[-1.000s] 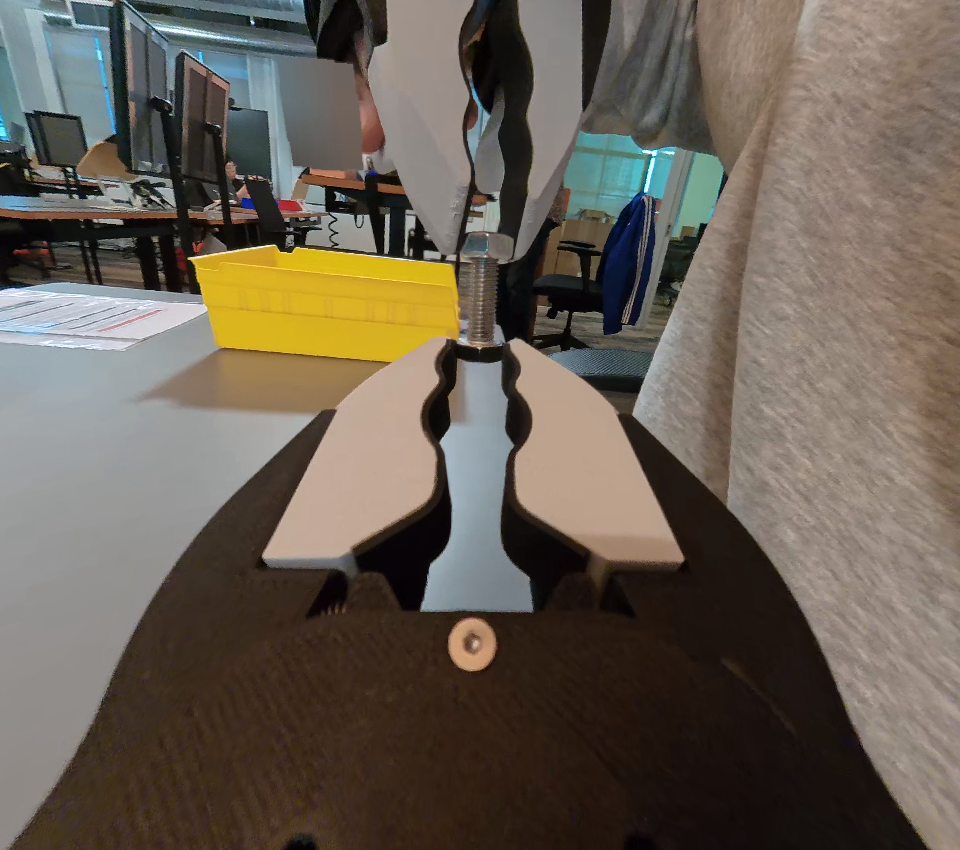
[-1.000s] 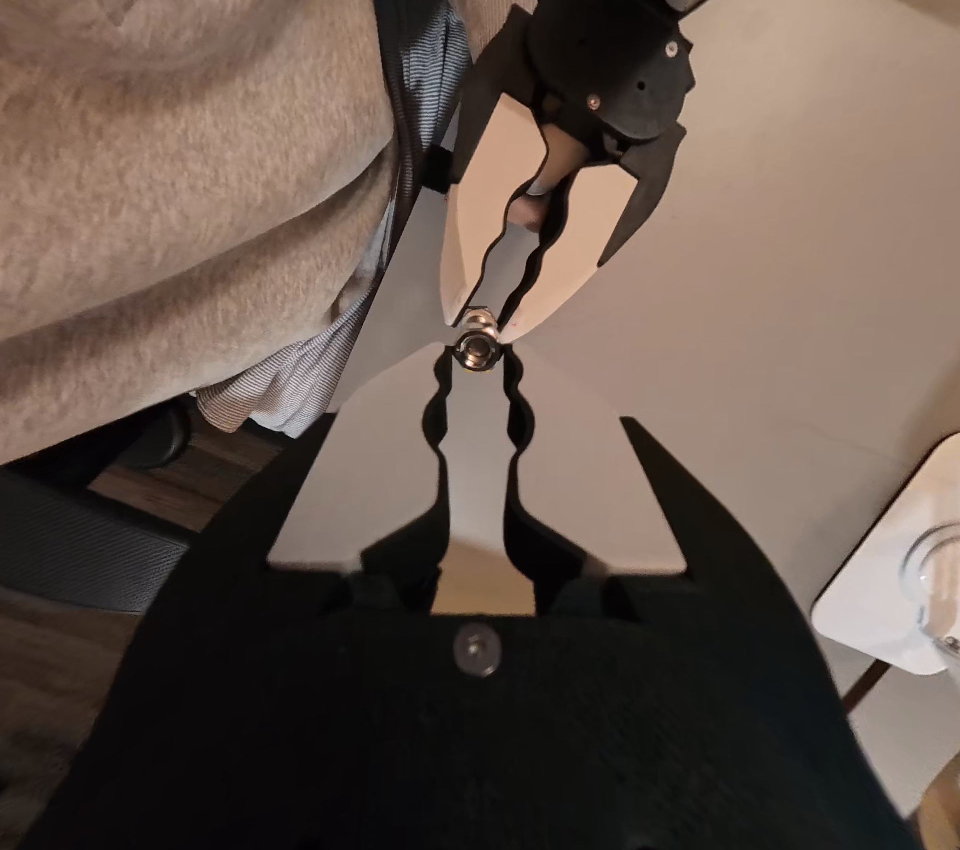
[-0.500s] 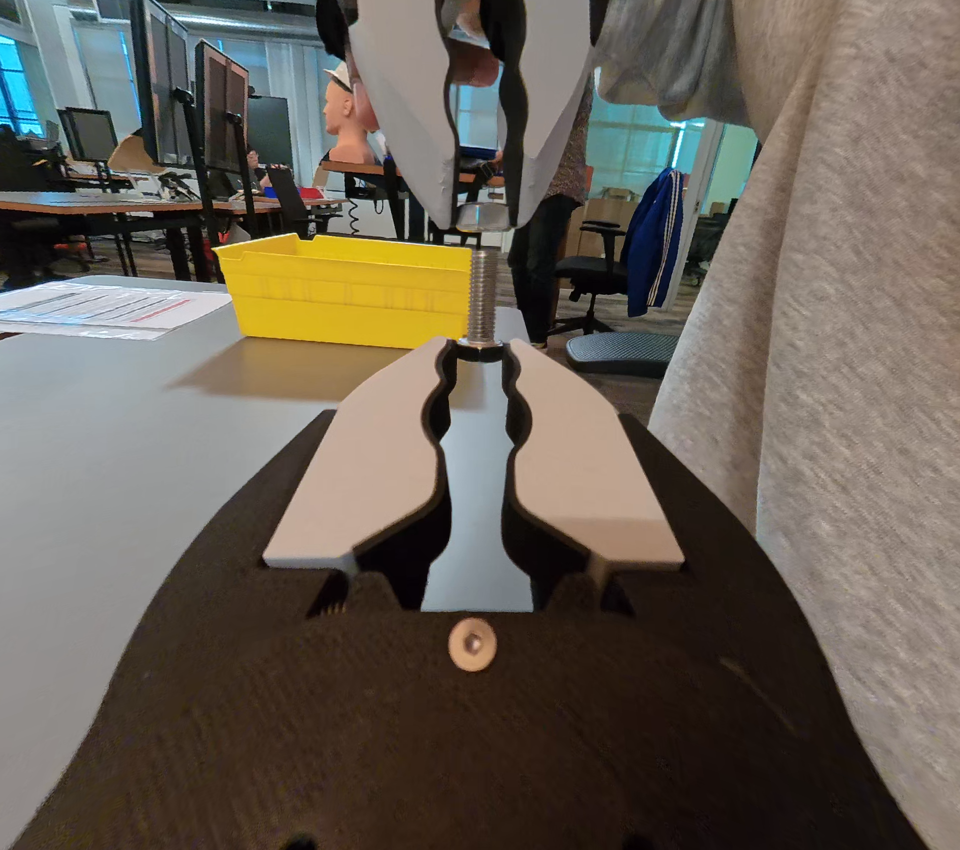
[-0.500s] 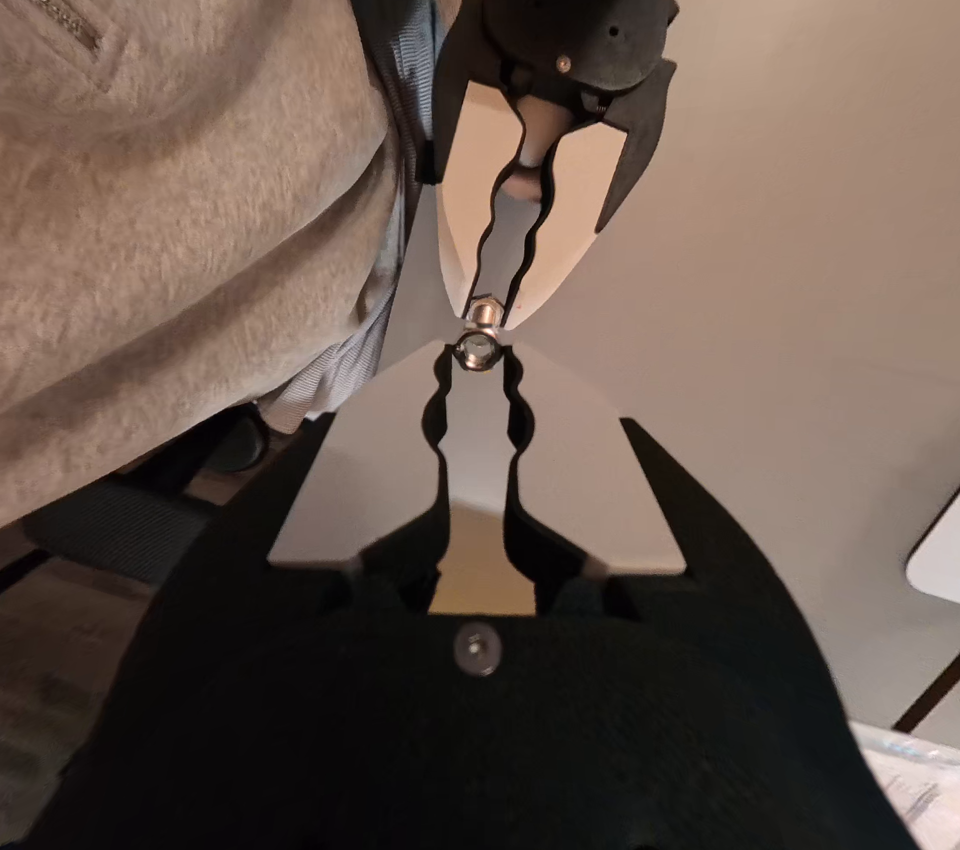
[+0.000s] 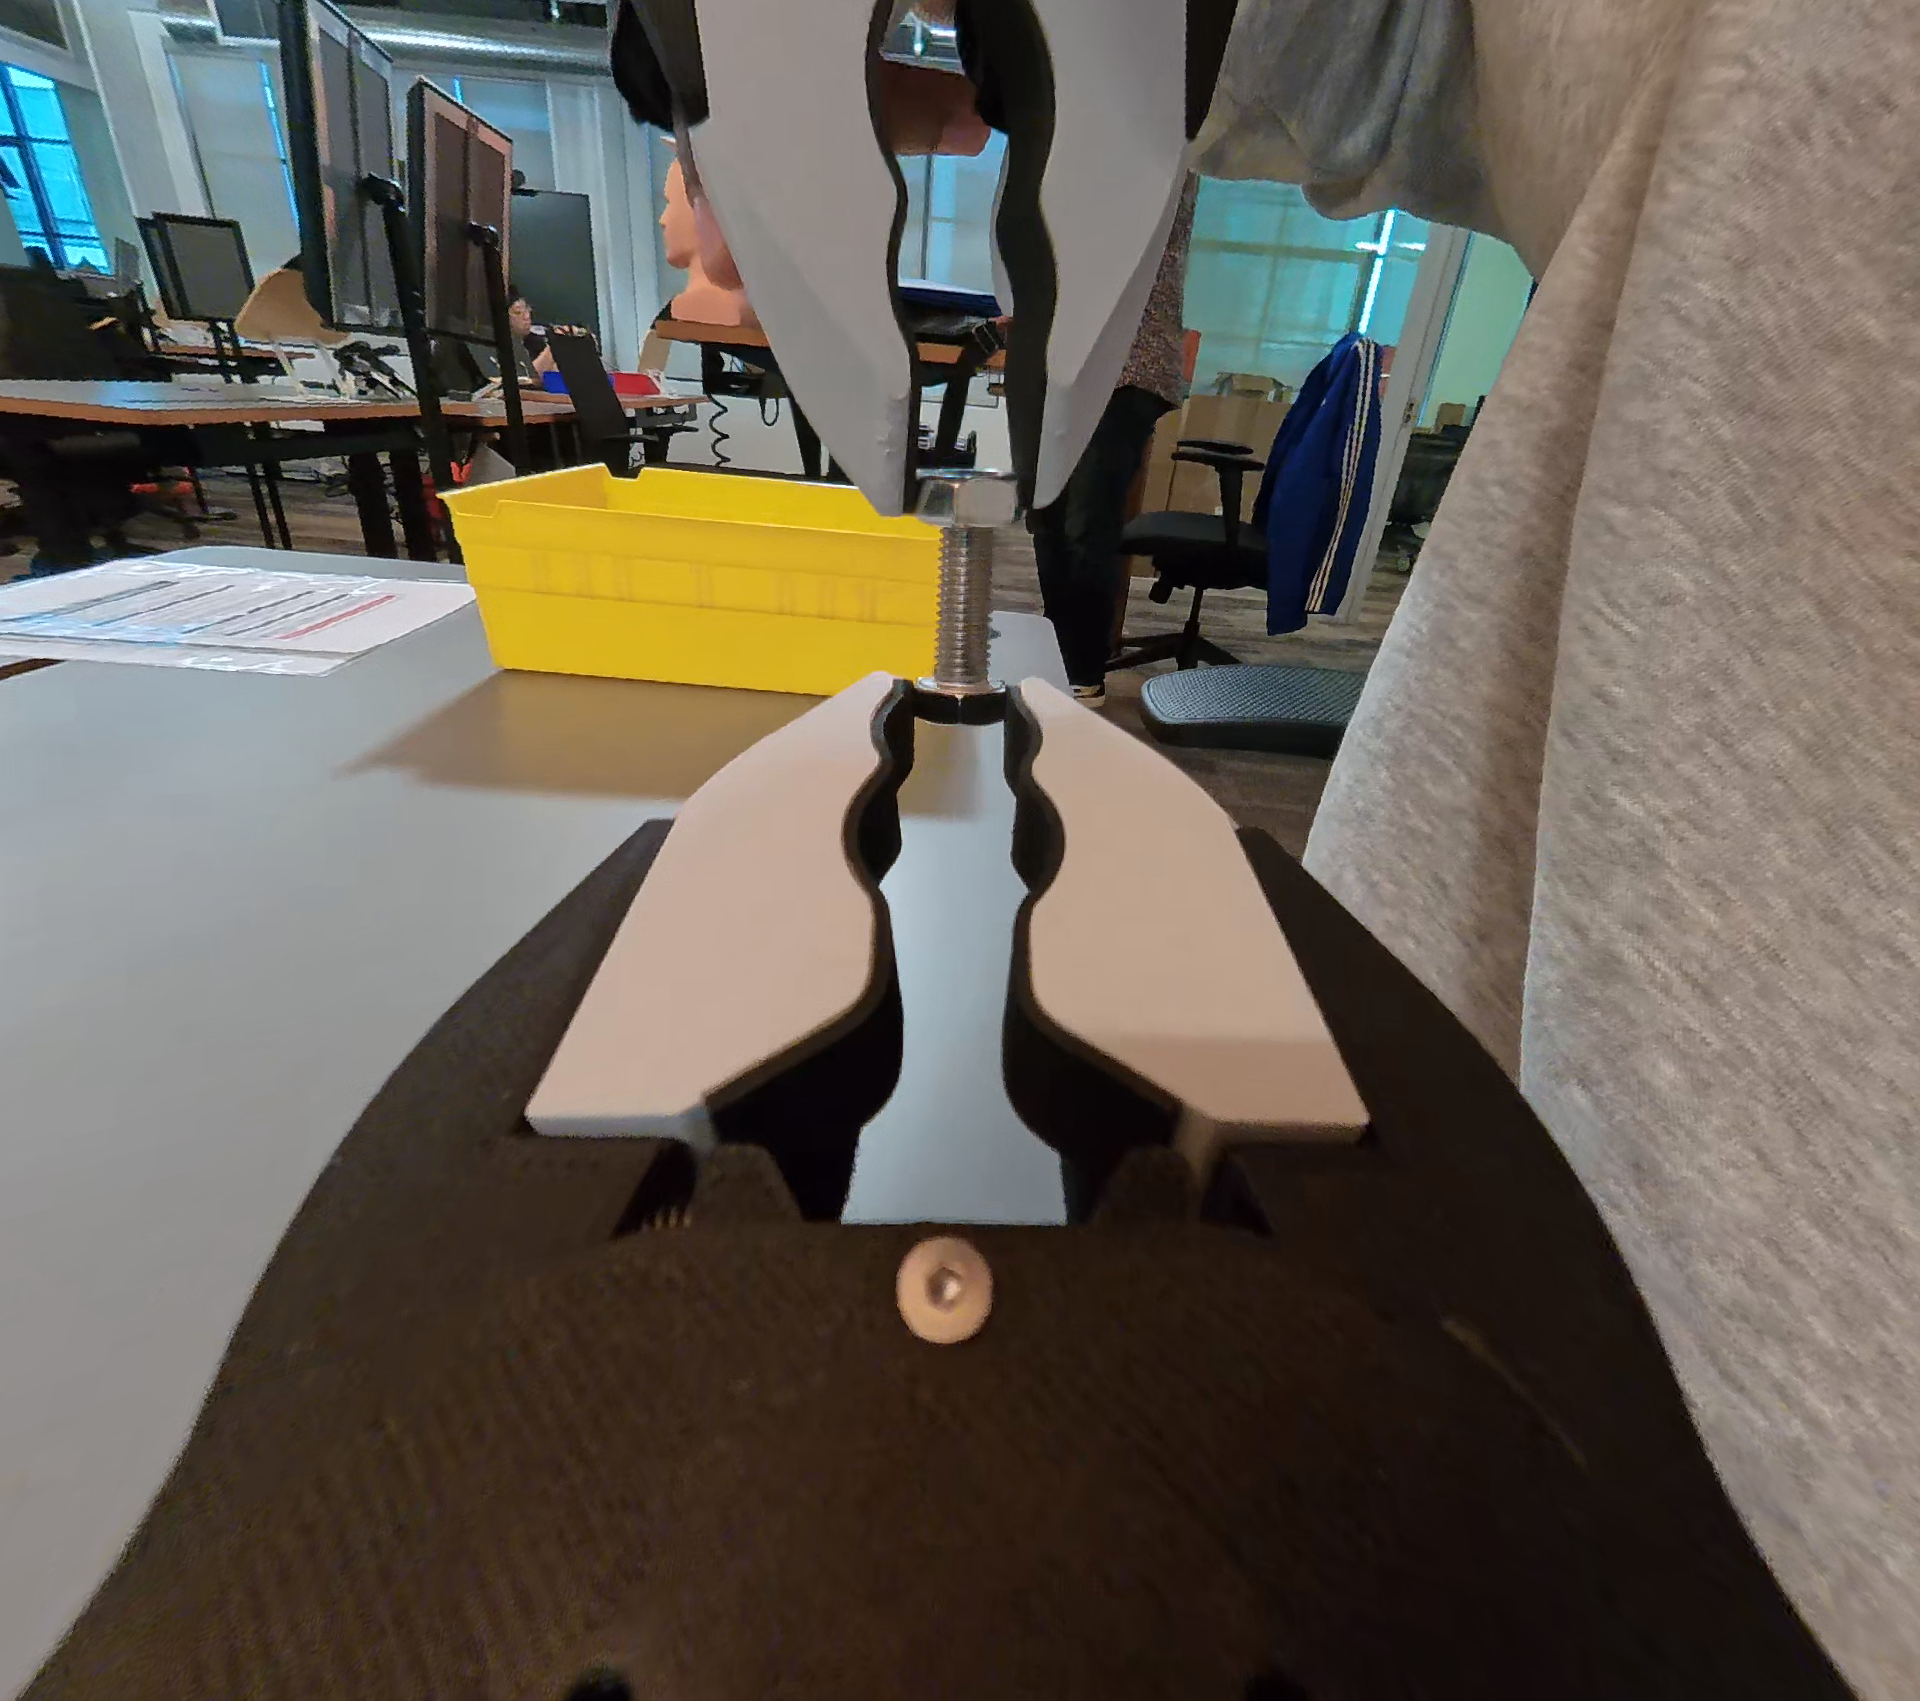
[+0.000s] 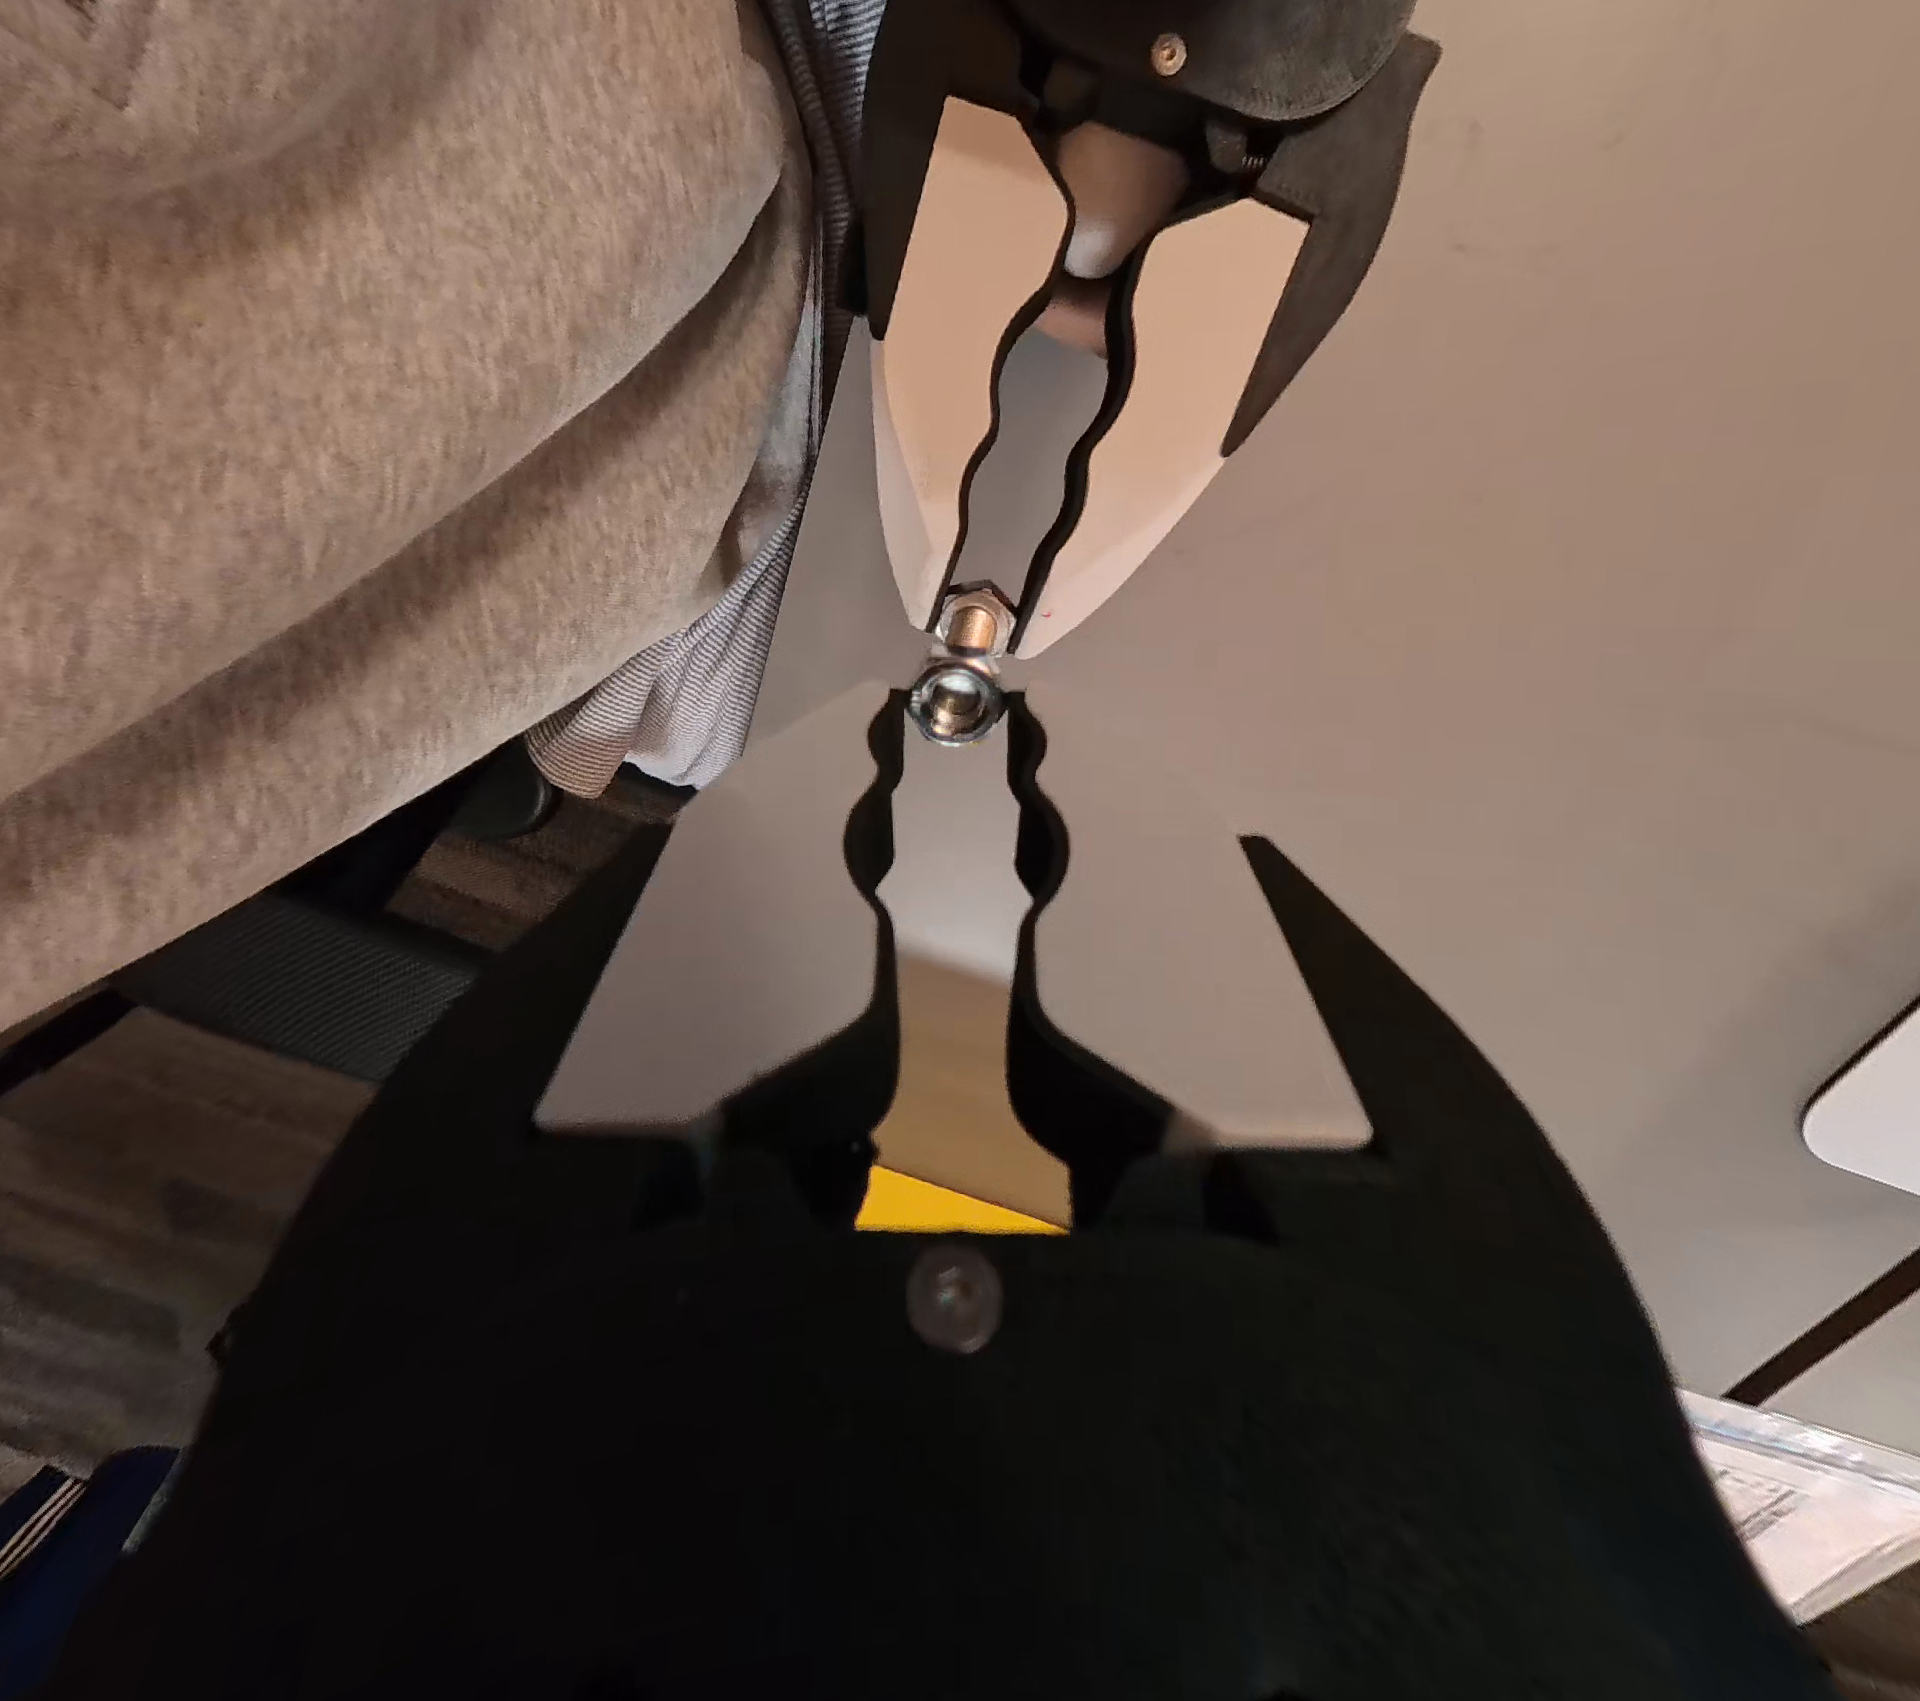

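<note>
The bolt [image 5: 966,602] stands upright in mid-air above the near edge of the bench [image 5: 260,872], caught at both ends. From my left wrist camera, the left tongs [image 5: 961,701] are drawn narrow and pinch a dark nut [image 5: 961,704] at the foot of the threaded shank. The right tongs [image 5: 966,498] come down from above, point straight down, and are clamped on the bolt's hex head. I see little of the nut here: only its top edge shows between the tips, and I cannot tell how far it is threaded on.

From the right wrist camera I look straight down the bolt's axis, so its shank is hidden behind the head, gripped at the tips of the right tongs [image 6: 956,701]. Just beyond it the left tongs [image 6: 977,623] hold the nut [image 6: 971,612], with the bolt's end showing in its bore.

A finger shows through the gap behind each pair of tongs. A grey sweater [image 5: 1662,716] fills the right of the left view and cuts off whatever lies behind it. A yellow bin [image 5: 696,581] sits farther back on the bench, its inside out of sight, with a printed sheet [image 5: 208,612] to the far left. Distant desks and monitors are too small to read clearly.
</note>
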Available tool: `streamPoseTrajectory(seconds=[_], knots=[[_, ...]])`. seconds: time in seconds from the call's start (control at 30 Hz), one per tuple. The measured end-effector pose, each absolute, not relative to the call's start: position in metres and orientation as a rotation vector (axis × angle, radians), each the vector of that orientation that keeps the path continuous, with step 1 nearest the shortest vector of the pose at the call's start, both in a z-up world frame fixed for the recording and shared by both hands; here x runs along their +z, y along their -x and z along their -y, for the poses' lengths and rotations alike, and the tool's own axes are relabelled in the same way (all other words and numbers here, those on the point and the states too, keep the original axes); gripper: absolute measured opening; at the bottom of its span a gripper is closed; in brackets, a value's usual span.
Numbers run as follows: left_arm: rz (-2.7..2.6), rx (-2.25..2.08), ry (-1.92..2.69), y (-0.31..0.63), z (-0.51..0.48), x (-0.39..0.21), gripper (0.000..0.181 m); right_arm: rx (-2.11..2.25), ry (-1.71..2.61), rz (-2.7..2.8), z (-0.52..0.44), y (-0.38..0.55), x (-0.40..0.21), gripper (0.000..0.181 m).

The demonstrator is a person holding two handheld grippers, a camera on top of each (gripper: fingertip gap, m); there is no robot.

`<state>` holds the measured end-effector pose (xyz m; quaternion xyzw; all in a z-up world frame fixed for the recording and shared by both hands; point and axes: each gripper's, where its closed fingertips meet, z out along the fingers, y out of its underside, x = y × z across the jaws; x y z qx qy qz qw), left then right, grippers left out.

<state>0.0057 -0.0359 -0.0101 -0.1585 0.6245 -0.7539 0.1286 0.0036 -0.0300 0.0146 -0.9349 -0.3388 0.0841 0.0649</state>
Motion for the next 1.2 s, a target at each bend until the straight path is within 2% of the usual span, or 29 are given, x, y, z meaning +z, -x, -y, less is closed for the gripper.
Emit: streamPoseTrajectory(seconds=[0.67,0.87,1.2], knots=[[-1.733,-2.26,0.559,-0.015,0.025,-0.004,0.017,0.26,2.824,0.83,0.018,-0.014,0.02,0.02],[-1.713,-2.261,0.564,-0.016,0.022,-0.002,0.017,0.227,2.791,0.807,0.015,-0.018,0.024,0.031],[-1.7,-2.269,0.564,-0.016,0.022,-0.001,0.017,0.249,2.689,0.846,0.01,-0.005,0.029,0.034]])
